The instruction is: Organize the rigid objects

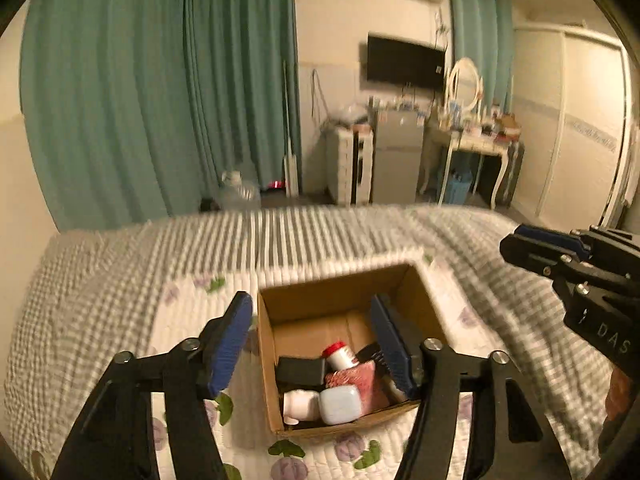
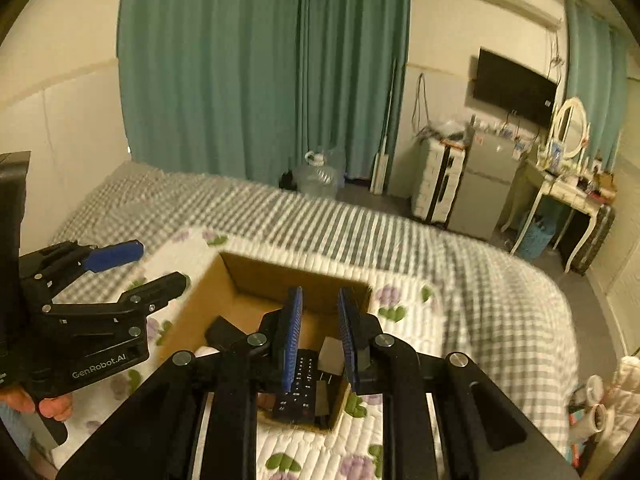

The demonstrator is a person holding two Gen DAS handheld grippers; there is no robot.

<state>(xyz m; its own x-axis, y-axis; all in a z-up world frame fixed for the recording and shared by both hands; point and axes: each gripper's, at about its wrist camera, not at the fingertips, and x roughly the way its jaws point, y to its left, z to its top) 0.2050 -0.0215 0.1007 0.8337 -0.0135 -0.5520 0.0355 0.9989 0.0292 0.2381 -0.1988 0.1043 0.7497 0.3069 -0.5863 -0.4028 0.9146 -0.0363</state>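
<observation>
An open cardboard box [image 1: 304, 292] sits on the bed and shows in both views [image 2: 200, 300]. In it lie a red-capped bottle [image 1: 340, 355], a black block [image 1: 300, 370], a pale blue case [image 1: 340, 404], a white bottle [image 1: 301, 405] and a pink-red packet [image 1: 360, 380]. My left gripper [image 1: 316, 344] is open and empty above the box; it also shows at the left of the right wrist view [image 2: 160, 266]. My right gripper [image 2: 318, 340] hangs over the box's near right corner, jaws a narrow gap apart, nothing between them. Below it lies a black remote [image 2: 300, 392].
The bed has a grey checked cover [image 1: 120, 272] and a floral quilt [image 1: 184, 320] under the box. Beyond the bed stand green curtains [image 1: 160, 100], a water jug [image 1: 240, 194], a small fridge [image 1: 396, 156] and a dressing table [image 1: 476, 144]. Items lie on the floor at right [image 2: 600, 404].
</observation>
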